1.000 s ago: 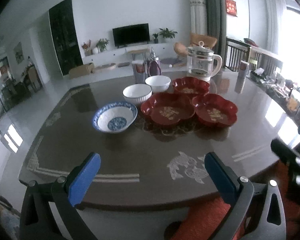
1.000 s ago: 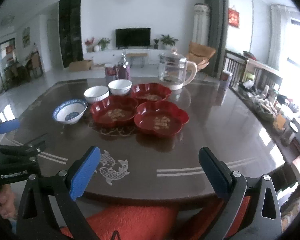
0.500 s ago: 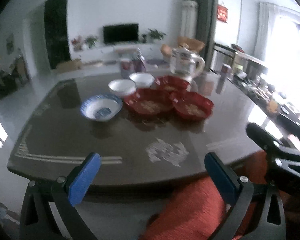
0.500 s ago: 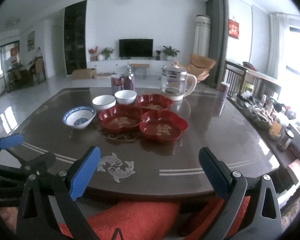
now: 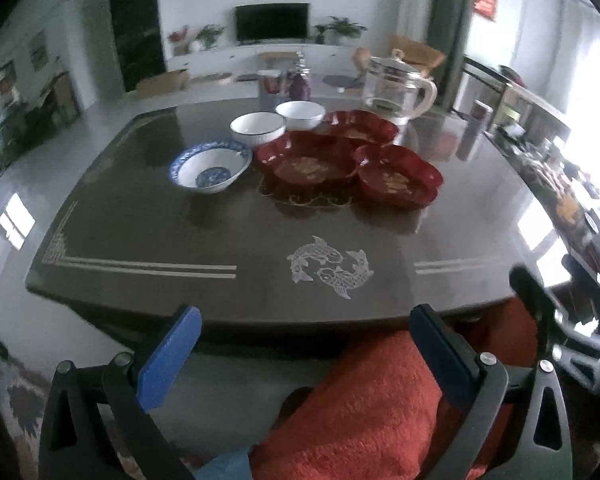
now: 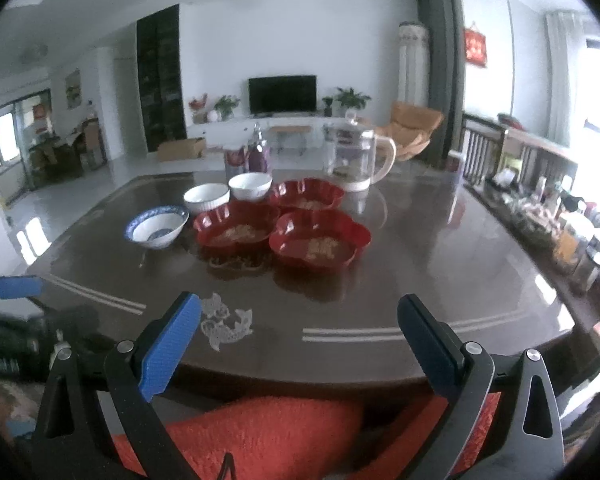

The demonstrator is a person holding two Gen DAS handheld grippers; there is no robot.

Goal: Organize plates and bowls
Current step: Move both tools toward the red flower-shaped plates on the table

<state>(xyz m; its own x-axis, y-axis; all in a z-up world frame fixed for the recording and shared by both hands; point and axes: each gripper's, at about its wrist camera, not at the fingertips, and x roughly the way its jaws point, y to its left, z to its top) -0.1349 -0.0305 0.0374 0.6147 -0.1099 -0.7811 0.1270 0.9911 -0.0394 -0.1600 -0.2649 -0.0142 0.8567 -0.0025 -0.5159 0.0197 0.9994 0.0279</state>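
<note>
On the dark table [image 5: 180, 240] stand a blue-patterned bowl [image 5: 209, 169], two white bowls [image 5: 257, 128] [image 5: 300, 114] and three red flower-shaped plates [image 5: 307, 161] [image 5: 398, 178] [image 5: 360, 126]. The same blue-patterned bowl [image 6: 157, 225] and red plates [image 6: 236, 230] [image 6: 319, 243] [image 6: 306, 197] show in the right wrist view. My left gripper [image 5: 304, 344] is open and empty, held off the table's near edge. My right gripper [image 6: 298, 336] is open and empty, over the near edge, well short of the dishes.
A glass kettle [image 5: 396, 88] stands behind the red plates, with jars [image 5: 284, 82] behind the white bowls. A cluttered side shelf [image 6: 548, 216] runs along the right. A red cushion [image 5: 360, 400] lies below the grippers.
Both grippers have drawn back and lowered towards the table's near edge, both staying open. The dishes have not moved.
</note>
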